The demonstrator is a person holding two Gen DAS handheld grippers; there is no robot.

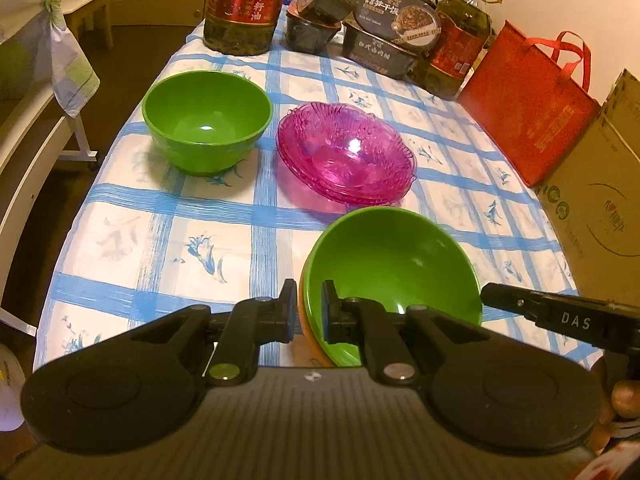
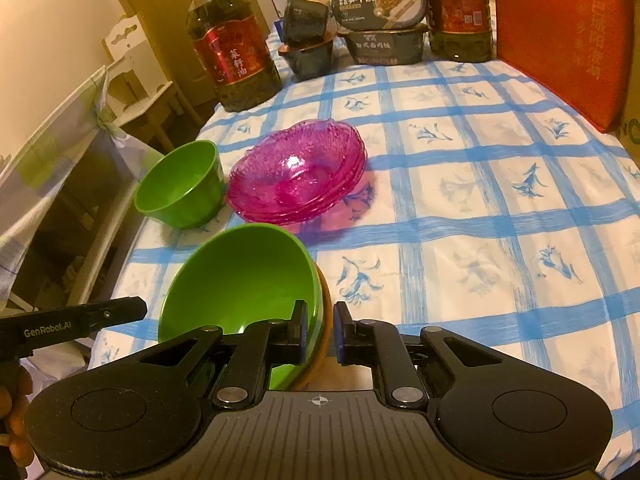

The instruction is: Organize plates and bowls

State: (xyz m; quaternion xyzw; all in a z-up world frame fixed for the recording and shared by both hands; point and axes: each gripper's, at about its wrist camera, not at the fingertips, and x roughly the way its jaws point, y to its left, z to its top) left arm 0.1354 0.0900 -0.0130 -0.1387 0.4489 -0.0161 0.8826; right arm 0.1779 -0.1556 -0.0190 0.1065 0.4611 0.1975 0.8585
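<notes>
Both of my grippers clamped the nested bowls at the near table edge: left gripper (image 1: 310,312) and right gripper (image 2: 322,330) each pinched the rim of the green bowl (image 1: 394,264) (an orange bowl (image 2: 325,320) under it). Farther off sat the pink plate stack (image 1: 346,152), with 1 smaller green bowl (image 1: 208,118) to its left.

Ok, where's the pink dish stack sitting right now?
The pink dish stack sits mid-table on the checked cloth, just right of the lone green bowl in the left wrist view, beyond the green-and-orange bowl stack both grippers are on.
</notes>
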